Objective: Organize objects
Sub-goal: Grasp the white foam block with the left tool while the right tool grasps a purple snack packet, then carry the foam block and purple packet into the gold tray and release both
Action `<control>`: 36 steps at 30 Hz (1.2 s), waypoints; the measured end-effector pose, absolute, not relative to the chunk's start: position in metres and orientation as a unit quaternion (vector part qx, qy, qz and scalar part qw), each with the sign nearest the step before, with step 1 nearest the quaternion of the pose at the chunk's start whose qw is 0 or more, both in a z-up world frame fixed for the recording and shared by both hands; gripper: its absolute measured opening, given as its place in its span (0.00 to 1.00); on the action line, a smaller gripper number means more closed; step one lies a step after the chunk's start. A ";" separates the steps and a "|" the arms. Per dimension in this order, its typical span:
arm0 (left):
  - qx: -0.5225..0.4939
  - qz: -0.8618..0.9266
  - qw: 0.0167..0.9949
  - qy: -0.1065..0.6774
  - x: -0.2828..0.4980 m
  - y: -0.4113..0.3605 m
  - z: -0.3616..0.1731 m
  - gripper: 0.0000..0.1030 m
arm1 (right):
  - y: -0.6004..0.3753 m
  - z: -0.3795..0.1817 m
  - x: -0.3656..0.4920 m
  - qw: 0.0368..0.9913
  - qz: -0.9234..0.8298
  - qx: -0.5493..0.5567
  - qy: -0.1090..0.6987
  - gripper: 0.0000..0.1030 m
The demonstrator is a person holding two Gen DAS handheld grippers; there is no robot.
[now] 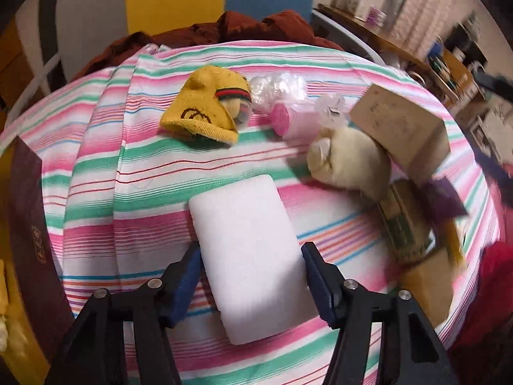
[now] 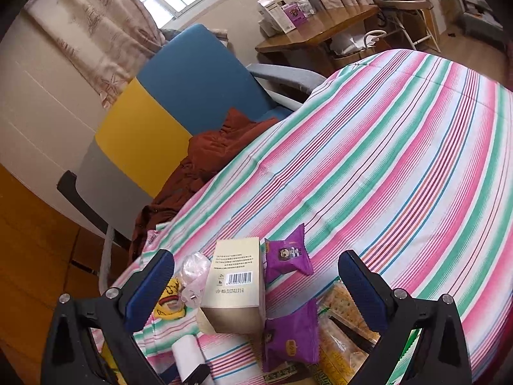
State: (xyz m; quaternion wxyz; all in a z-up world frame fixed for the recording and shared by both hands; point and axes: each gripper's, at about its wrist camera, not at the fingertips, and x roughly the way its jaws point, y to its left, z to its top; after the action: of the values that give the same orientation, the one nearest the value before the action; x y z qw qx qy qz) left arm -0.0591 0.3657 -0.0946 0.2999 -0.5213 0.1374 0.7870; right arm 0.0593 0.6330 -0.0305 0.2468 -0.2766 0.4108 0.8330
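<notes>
Now the left gripper straddles the white block, jaws wide; the right gripper gapes empty above the cardboard box.

White foam block flat on striped cloth; beige carton upright among purple snack packets.

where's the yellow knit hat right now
In the left wrist view, the yellow knit hat lies on the striped cloth, left of the pink roll, beyond the white block.
</notes>
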 end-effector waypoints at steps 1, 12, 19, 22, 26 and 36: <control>-0.518 0.786 0.306 0.139 -0.058 0.364 -0.095 0.60 | 0.632 -0.031 0.058 0.248 0.834 -0.280 0.406 1.00; -0.495 0.784 0.345 0.148 -0.049 0.349 -0.099 0.59 | 0.620 -0.027 0.052 0.240 0.831 -0.356 0.354 1.00; -0.493 0.782 0.359 0.126 -0.042 0.338 -0.095 0.58 | 0.598 -0.033 0.050 0.215 0.820 -0.471 0.244 0.86; -0.488 0.782 0.370 0.118 -0.037 0.334 -0.089 0.58 | 0.597 -0.054 0.042 0.205 0.800 -0.509 0.243 0.81; -0.480 0.783 0.382 0.107 -0.032 0.324 -0.079 0.58 | 0.591 -0.072 0.028 0.207 0.791 -0.525 0.235 0.78; -0.461 0.787 0.403 0.077 -0.015 0.291 -0.052 0.59 | 0.572 -0.063 0.037 0.224 0.806 -0.512 0.194 0.40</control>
State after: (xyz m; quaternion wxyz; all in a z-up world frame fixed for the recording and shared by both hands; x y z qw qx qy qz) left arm -0.0153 0.2914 -0.0517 0.4034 -0.4611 0.0774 0.7866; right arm 0.0367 0.5723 -0.0626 0.2242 -0.5118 0.1942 0.8063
